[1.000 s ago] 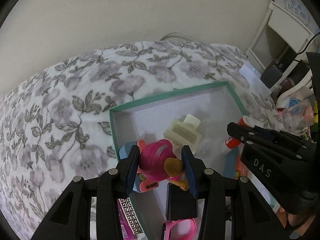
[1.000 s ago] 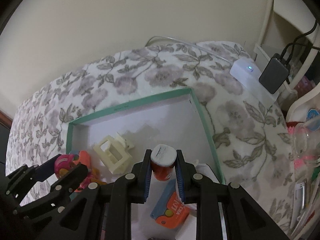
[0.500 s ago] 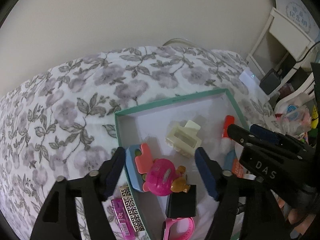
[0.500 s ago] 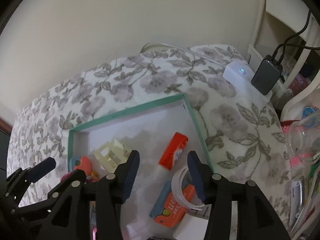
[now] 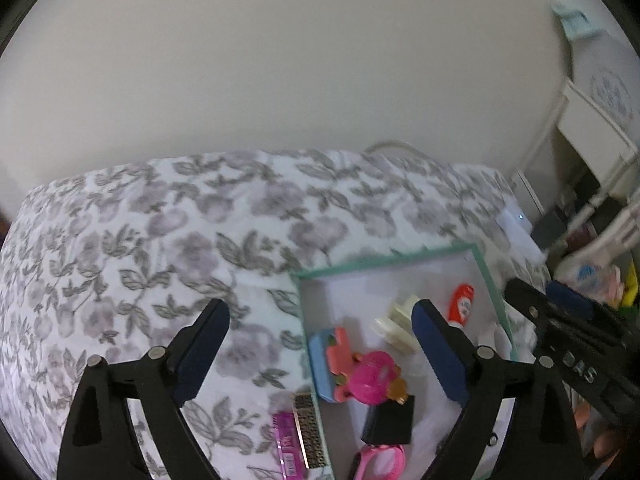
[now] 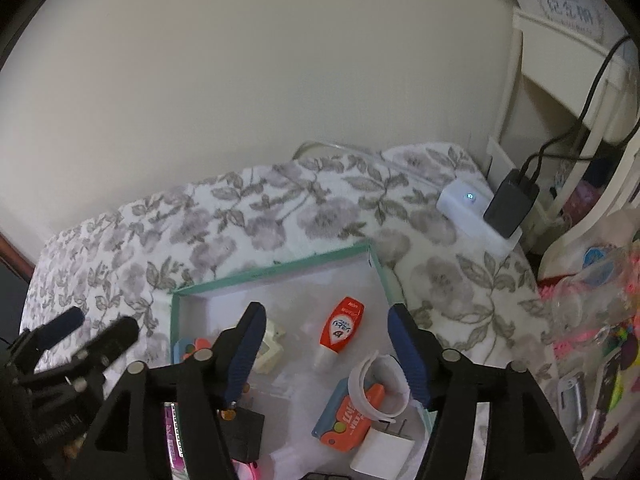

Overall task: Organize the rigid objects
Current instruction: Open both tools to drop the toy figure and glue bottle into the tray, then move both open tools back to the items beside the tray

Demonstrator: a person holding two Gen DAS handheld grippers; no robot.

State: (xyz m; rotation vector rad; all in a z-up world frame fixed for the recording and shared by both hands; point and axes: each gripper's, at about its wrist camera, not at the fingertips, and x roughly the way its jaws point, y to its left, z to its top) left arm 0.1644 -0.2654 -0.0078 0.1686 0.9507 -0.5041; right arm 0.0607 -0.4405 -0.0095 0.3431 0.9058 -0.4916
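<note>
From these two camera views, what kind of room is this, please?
Probably a bedroom at home. A floral blanket covers a soft, bed-like surface against a plain wall, white shelving stands beside it, and a charger is plugged into a power strip. A teal-rimmed box of small items lies on the blanket.

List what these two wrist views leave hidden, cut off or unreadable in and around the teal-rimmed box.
- Cream clip: left wrist view, partly behind the left gripper's opening jaws.
- Pink band: left wrist view, cut by the bottom edge.
- Black block: right wrist view, mostly behind the right gripper.
- Orange tube: label too small to read.
- Box's near side: beyond both frames.
</note>
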